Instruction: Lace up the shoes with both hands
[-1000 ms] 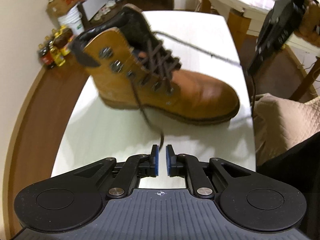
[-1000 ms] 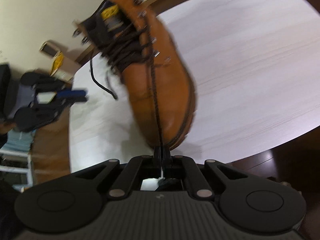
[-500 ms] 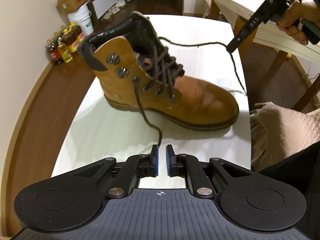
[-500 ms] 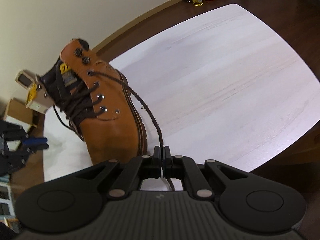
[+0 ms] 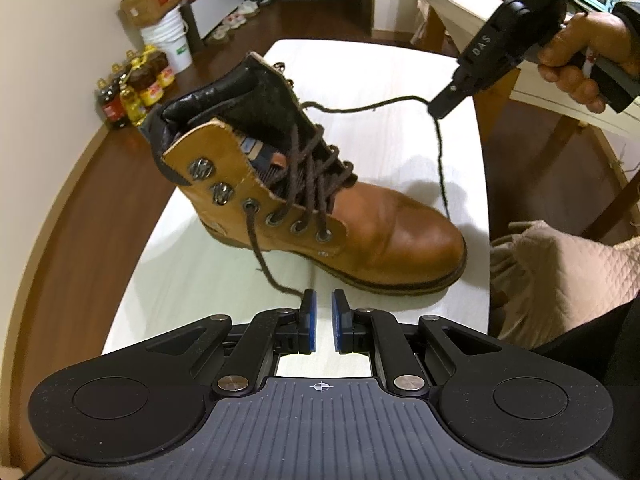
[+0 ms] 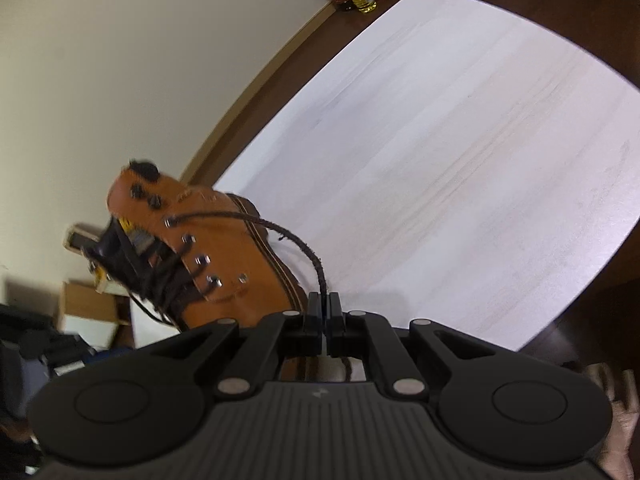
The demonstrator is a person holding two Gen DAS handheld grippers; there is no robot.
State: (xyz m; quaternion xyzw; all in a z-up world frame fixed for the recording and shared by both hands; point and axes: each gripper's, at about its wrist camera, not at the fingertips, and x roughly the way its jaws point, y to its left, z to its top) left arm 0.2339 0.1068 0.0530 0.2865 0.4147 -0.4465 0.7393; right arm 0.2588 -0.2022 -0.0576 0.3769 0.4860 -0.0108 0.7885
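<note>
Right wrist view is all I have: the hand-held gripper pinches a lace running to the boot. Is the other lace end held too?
Observer: No. The left hand-held gripper is open, and the loose lace end stops just ahead of its fingers, ungripped.
Reviewer: How far up is that side laced?
Observer: That lace exits the topmost eyelet. The two hooks above it are empty.
Reviewer: Any spare length past my grip?
Observer: Yes. A tail hangs from the right hand-held gripper down toward the toe of the boot.
</note>
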